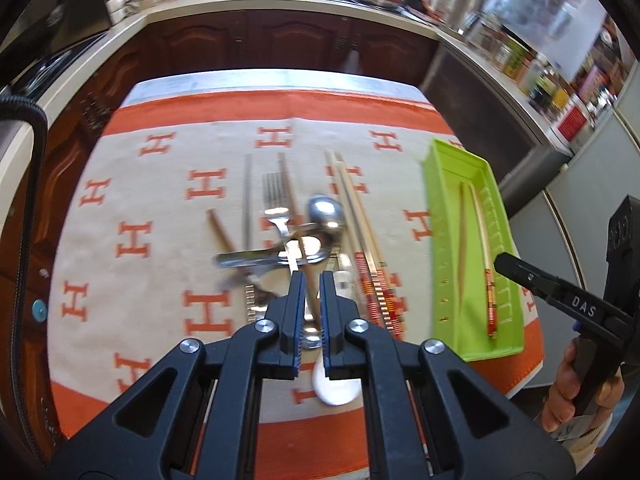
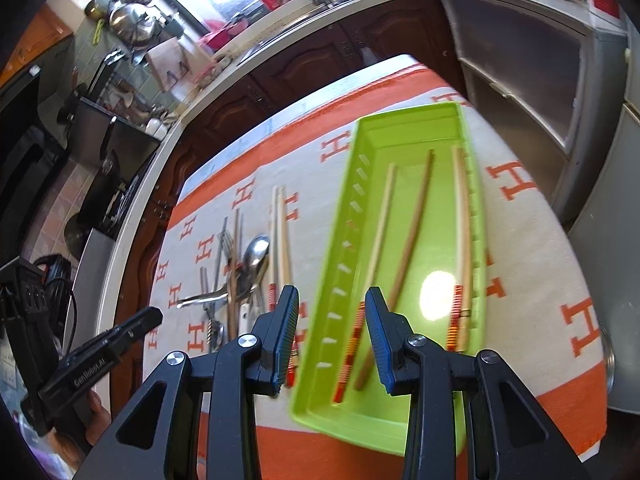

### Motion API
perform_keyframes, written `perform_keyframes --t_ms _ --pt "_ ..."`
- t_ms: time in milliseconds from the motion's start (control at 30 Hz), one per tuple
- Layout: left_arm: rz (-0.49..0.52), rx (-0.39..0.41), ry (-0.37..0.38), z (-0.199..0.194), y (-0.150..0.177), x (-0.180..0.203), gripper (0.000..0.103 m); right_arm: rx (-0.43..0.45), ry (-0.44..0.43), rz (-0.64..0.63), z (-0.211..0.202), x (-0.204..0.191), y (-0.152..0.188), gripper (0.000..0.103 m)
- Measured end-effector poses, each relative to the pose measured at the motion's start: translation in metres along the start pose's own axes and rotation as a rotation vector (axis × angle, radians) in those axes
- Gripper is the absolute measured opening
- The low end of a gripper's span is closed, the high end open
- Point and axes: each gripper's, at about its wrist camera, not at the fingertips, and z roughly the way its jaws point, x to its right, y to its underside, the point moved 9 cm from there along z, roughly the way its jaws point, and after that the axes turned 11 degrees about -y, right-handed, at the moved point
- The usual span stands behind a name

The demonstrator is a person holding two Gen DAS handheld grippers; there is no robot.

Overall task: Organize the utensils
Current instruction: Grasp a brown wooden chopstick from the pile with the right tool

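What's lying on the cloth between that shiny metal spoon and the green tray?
A pair of pale chopsticks with red-banded ends lies between the metal spoon and the green tray; the rest is bare cloth. Both wrist views show it.

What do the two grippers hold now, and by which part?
Nothing. The left gripper is shut and empty; the right gripper is open over the tray, empty too.

A table is carrying a cream cloth with orange H marks. A green tray is lying near its right edge; a heap of cutlery and paired chopsticks are resting mid-cloth.
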Motion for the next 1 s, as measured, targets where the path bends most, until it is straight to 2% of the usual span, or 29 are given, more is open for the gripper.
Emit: perform_keyframes --t_ms 333,600,1000 --pt "-0.095 -0.043 -0.034 0.021 0.015 -0.071 0.005 -0.11 -0.009 -0.111 0.047 -0.054 0.008 0.035" --pt "-0.087 -0.117 0.027 0.054 0.028 -0.071 0.005 -0.202 -0.008 -0.171 0.094 -0.084 0.01 0.034" --pt "-0.115 -0.163 0.075 0.086 0.029 -0.078 0.005 -0.339 -0.029 -0.209 0.176 -0.11 0.014 0.022"
